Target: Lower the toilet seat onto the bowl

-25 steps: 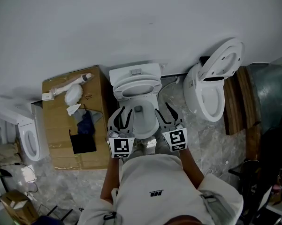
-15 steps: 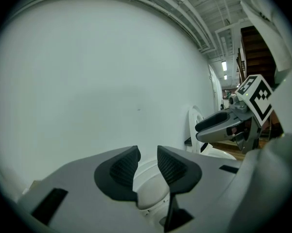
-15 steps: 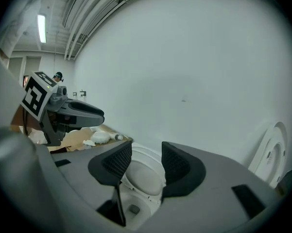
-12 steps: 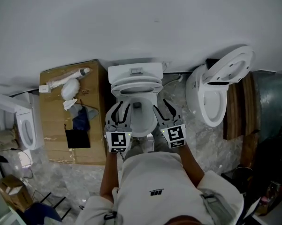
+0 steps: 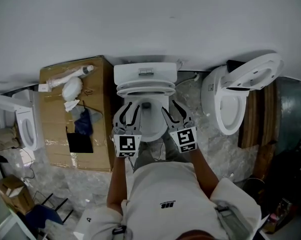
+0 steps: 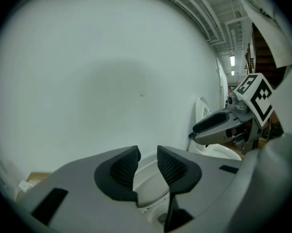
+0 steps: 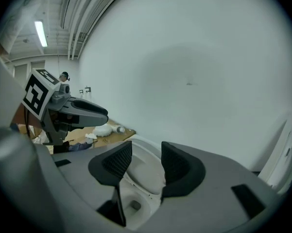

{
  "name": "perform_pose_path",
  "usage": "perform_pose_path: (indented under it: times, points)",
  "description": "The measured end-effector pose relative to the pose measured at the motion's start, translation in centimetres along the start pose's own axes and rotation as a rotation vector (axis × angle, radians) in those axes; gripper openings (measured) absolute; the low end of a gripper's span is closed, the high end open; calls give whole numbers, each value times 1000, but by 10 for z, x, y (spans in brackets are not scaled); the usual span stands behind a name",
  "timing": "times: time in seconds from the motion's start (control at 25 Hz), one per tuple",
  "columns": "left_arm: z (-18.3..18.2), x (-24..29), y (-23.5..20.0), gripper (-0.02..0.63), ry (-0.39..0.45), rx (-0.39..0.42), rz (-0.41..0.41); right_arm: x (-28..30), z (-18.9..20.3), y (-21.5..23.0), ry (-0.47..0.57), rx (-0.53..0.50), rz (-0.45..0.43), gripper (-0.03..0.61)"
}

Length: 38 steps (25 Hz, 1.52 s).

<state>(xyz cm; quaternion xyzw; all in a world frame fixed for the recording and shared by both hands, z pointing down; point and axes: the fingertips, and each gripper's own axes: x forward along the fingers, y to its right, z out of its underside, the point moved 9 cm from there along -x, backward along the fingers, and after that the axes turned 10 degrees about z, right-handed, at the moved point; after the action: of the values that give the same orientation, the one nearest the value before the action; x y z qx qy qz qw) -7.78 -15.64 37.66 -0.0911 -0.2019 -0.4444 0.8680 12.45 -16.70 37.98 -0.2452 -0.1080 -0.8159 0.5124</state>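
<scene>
**Seat up at the far end of the bowl, a gripper on either side**

A plain pale wall (image 5: 150, 19) closes the far side of the room, above a grey marbled floor (image 5: 210, 151). The person, in a white top (image 5: 165, 196), stands at the near edge facing that wall. A large flattened brown cardboard box (image 5: 55, 151) lies on the left. In the middle, backed against the wall, stands the white ceramic toilet (image 5: 145, 74), its bowl (image 5: 151, 131) open toward the person. To the right is a second white toilet (image 5: 210, 94) with its lid (image 5: 255, 74) lifted. A third white fixture (image 5: 26, 129) shows partly at the left edge.

The white oval toilet seat (image 5: 145, 86) sits up at the far end of the bowl and is not flat on the rim. How steeply it tilts is hard to judge from above.

The left gripper (image 6: 148, 154) reaches along the bowl's left side and the right gripper (image 7: 146, 157) along its right side. Both point toward the seat and a little downward. The left jaws are drawn almost together, leaving only a slim slit with nothing pinched in it. The right jaws stand somewhat wider, their ribbed pads bare, and the seat and bowl show through the gap beyond them.

On the cardboard lie a white plastic tube (image 5: 65, 78), a crumpled white bag (image 5: 71, 89), a blue cloth (image 5: 81, 124) and a flat black square (image 5: 80, 143).
</scene>
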Motion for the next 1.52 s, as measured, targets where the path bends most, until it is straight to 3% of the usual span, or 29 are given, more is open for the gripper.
perform_pose_path:
  times: [0.92,1.52]
  points:
    - [58,83,-32,137,-147,10,-38,104,29,25,-67,-107,-112,193]
    - [83,109,-42,206,-240,56,-40,142,57,19,-77,-220,-155,183]
